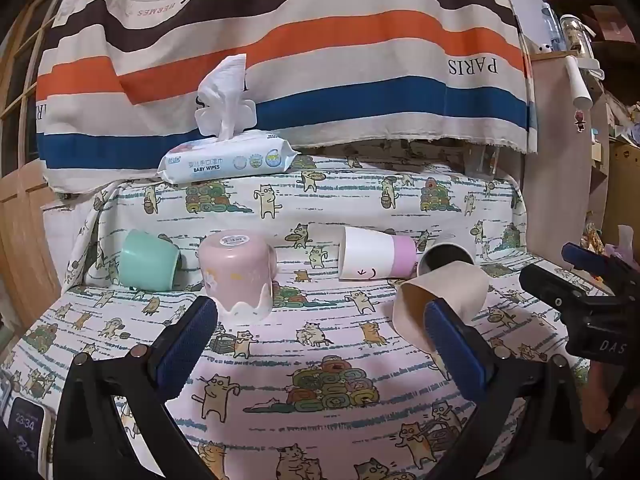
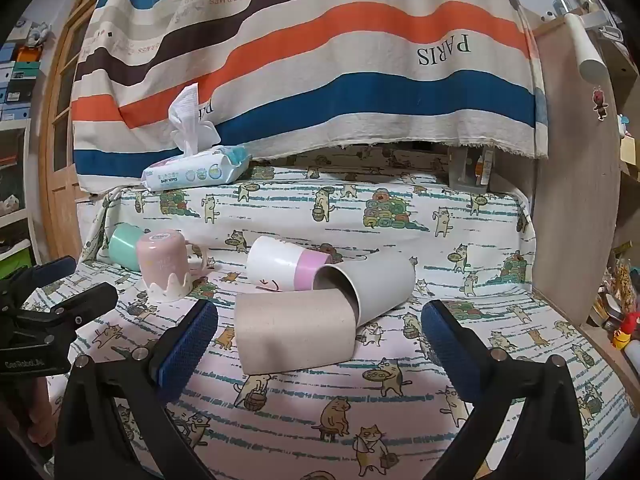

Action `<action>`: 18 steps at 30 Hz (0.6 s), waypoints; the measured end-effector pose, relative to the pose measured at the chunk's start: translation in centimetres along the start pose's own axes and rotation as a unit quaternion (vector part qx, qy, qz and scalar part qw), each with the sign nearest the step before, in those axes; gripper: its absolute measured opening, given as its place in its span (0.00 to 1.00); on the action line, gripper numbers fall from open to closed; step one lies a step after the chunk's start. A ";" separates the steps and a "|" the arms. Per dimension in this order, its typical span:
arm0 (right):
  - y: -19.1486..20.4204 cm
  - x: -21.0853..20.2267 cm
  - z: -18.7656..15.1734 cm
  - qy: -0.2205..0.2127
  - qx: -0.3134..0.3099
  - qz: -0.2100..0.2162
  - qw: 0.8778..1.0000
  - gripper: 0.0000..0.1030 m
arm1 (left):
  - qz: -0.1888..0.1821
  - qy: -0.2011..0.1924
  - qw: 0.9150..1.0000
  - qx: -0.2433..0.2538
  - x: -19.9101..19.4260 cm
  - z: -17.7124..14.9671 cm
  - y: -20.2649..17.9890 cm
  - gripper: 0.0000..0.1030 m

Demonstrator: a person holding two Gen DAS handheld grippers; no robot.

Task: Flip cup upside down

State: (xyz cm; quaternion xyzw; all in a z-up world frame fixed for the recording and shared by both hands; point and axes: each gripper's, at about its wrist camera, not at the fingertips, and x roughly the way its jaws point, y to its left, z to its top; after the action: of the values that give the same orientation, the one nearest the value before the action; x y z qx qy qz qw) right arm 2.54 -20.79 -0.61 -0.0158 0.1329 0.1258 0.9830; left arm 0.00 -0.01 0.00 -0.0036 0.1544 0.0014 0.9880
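My left gripper (image 1: 320, 344) spread wide, empty, above cat-print cloth (image 1: 320, 412). My right gripper (image 2: 320, 344) likewise spread, empty. Beige cup (image 2: 294, 332) on side between right fingers, untouched, rim against grey cup (image 2: 380, 284). Pink mug (image 1: 238, 276) inverted.

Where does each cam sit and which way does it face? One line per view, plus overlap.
Left wrist: on the left gripper, looking forward between its open blue-padded fingers at the pink cup standing upside down; the right gripper shows at the right edge.
Right wrist: on the right gripper, open fingers framing the beige cup lying on its side; the left gripper shows at the left edge.
Shared: both face the striped cloth, baby wipes and the same cups.
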 end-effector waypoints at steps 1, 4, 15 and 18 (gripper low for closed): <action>-0.1 0.0 0.0 0.000 0.001 0.001 1.000 1.00 | 0.000 -0.001 1.000 0.000 0.0 0.0 0.0 1.00; -0.2 0.0 0.0 -0.002 0.001 0.000 1.000 1.00 | 0.000 -0.001 1.000 0.000 0.0 0.0 0.0 1.00; 0.0 0.0 0.0 -0.002 -0.005 -0.003 1.000 1.00 | 0.000 -0.001 1.000 -0.001 0.0 0.0 0.0 1.00; 0.0 0.0 0.0 -0.002 -0.005 -0.003 1.000 1.00 | 0.000 -0.001 1.000 -0.001 0.0 0.0 0.0 1.00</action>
State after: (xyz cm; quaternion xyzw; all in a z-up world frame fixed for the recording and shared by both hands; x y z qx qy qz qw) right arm 2.53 -20.77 -0.58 -0.0207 0.1300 0.1234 0.9836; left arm -0.04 0.02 0.01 -0.0048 0.1538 0.0018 0.9881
